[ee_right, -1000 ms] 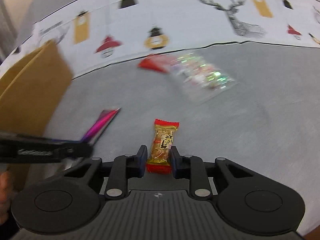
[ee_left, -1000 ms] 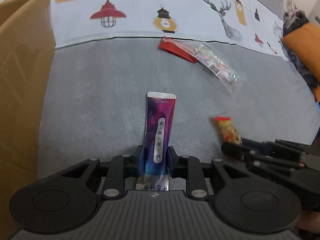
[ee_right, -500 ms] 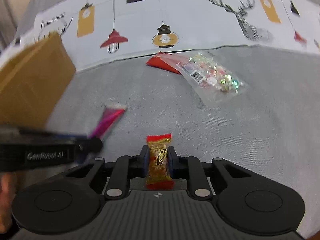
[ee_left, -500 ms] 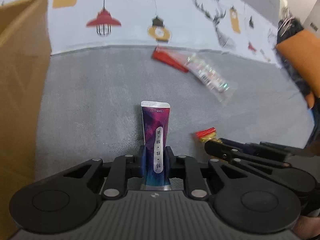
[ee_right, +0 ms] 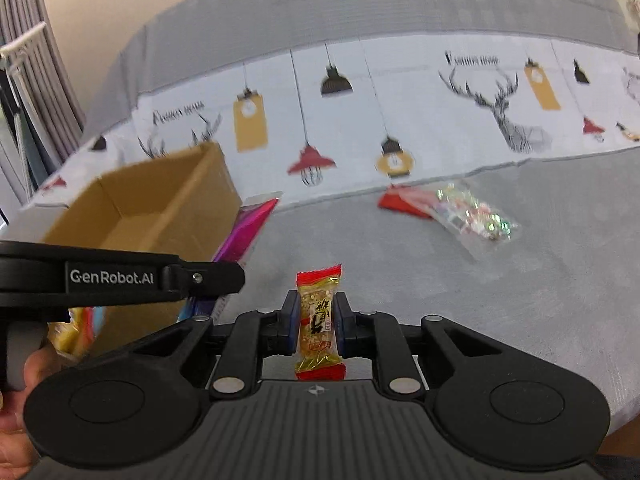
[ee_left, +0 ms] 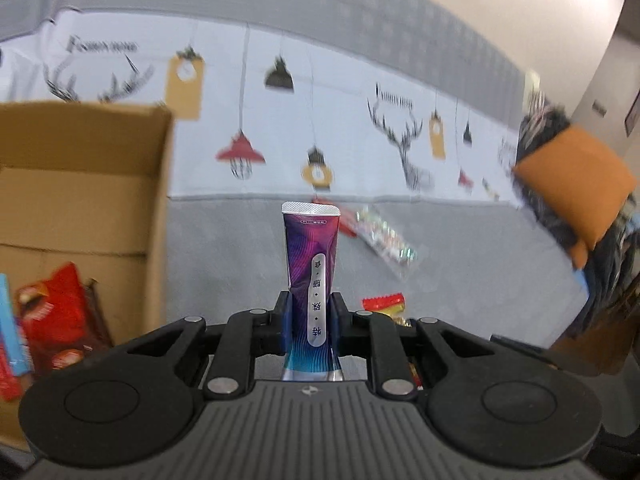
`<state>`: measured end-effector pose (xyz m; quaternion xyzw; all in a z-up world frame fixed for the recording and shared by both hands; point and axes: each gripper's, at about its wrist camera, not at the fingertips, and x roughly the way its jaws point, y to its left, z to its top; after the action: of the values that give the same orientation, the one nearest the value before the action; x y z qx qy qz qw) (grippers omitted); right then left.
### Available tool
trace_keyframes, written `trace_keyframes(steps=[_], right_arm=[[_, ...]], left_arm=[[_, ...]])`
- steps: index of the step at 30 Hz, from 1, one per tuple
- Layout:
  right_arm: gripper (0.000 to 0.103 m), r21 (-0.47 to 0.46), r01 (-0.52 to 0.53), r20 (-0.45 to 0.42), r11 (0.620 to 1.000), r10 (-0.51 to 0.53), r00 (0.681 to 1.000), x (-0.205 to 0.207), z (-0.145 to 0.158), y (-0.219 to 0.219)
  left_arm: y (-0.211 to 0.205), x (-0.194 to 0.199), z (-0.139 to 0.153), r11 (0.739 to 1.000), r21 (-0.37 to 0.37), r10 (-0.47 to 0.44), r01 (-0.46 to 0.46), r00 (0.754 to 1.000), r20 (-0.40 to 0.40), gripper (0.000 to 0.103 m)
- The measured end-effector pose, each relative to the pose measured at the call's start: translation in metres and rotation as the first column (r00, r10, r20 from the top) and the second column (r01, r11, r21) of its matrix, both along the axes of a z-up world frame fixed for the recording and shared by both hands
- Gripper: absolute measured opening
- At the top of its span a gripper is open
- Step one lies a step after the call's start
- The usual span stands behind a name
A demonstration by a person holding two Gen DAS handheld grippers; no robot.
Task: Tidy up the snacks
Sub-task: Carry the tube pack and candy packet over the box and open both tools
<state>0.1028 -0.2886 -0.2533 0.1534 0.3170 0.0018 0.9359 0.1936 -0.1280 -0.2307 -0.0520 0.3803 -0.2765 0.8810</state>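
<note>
My left gripper [ee_left: 310,308] is shut on a long purple sachet [ee_left: 310,248], which stands upright in the air beside the open cardboard box [ee_left: 80,200]. My right gripper [ee_right: 316,300] is shut on a small gold snack bar with red ends [ee_right: 319,280], lifted off the grey surface [ee_right: 520,280]. In the right wrist view the left gripper [ee_right: 224,276] crosses at the left, and the purple sachet [ee_right: 248,228] sticks out beyond it next to the box [ee_right: 160,200]. The snack bar's red end [ee_left: 384,306] shows low right in the left wrist view.
Red packets [ee_left: 56,312] lie inside the box. A clear bag of candies [ee_right: 472,216] and a red packet [ee_right: 400,202] lie farther back on the grey surface, by a white cloth printed with lamps and deer [ee_right: 400,100]. An orange cushion [ee_left: 576,176] is at the right. A hand [ee_right: 24,380] holds the left gripper.
Both grippers have closed on their snacks and lifted them off the grey surface. The views have tilted up, and the box's inside now shows at the left.
</note>
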Motion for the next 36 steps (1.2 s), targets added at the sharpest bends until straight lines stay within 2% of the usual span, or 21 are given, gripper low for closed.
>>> trace_keyframes(steps=[5, 11, 16, 19, 22, 27, 33, 36], right_arm=[[0.018, -0.021, -0.052, 0.075, 0.998, 0.053, 0.996, -0.004, 0.046, 0.033], [0.018, -0.028, -0.126, 0.18, 0.992, 0.129, 0.975, -0.001, 0.101, 0.075], [0.018, -0.042, -0.191, 0.238, 0.981, 0.195, 0.951, 0.006, 0.132, 0.104], [0.018, -0.057, -0.221, 0.246, 0.974, 0.229, 0.942, 0.014, 0.14, 0.12], [0.018, -0.062, -0.246, 0.237, 0.967, 0.253, 0.938, 0.025, 0.138, 0.133], [0.018, -0.074, -0.277, 0.192, 0.958, 0.287, 0.939, 0.046, 0.123, 0.151], [0.018, -0.08, -0.302, 0.11, 0.95, 0.31, 0.944, 0.07, 0.092, 0.168], [0.018, -0.07, -0.311, 0.054, 0.948, 0.315, 0.948, 0.084, 0.07, 0.175]], left_arm=[[0.04, -0.016, 0.042, 0.997, -0.072, 0.037, -0.031, 0.996, 0.085, 0.02], [0.09, -0.042, 0.093, 0.989, -0.107, 0.124, -0.101, 0.965, 0.232, 0.02], [0.13, -0.046, 0.114, 0.973, -0.187, 0.175, -0.132, 0.954, 0.242, 0.02], [0.144, -0.044, 0.118, 0.968, -0.186, 0.212, -0.166, 0.94, 0.266, 0.02], [0.154, -0.036, 0.113, 0.966, -0.156, 0.243, -0.206, 0.929, 0.28, 0.02], [0.166, -0.013, 0.088, 0.96, -0.127, 0.272, -0.248, 0.933, 0.237, 0.02], [0.173, 0.02, 0.045, 0.955, -0.044, 0.296, -0.293, 0.94, 0.171, 0.02], [0.176, 0.04, 0.016, 0.951, 0.013, 0.304, -0.308, 0.946, 0.111, 0.02]])
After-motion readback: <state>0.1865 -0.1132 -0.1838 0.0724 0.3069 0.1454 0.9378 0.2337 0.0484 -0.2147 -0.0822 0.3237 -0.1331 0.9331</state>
